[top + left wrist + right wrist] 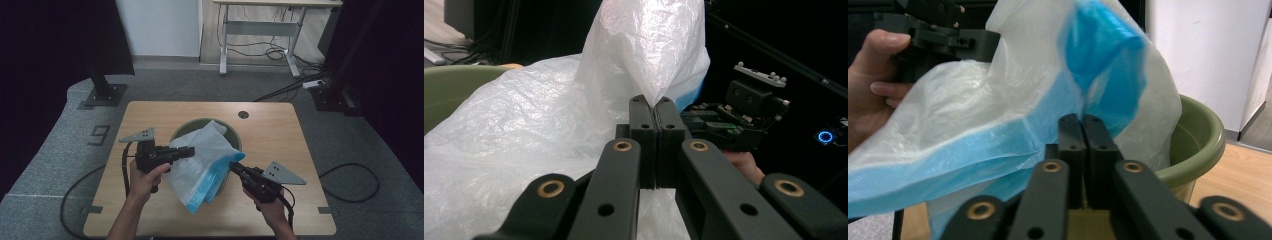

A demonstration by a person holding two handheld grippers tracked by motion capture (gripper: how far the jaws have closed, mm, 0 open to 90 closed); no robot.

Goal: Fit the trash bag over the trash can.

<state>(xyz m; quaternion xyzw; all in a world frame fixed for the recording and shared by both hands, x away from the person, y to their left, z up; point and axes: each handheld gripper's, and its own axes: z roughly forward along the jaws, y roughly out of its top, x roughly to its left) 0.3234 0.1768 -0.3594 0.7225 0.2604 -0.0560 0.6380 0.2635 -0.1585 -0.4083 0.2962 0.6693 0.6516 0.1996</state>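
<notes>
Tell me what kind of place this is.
Probably an indoor lab or recording workspace, not a home: a wooden table on grey carpet, black stands at the sides, and a desk behind with loose cables beneath it.

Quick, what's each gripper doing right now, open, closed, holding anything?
Left gripper: closed, pinching the white plastic bag.
Right gripper: closed, pinching the bag's blue edge.
</notes>
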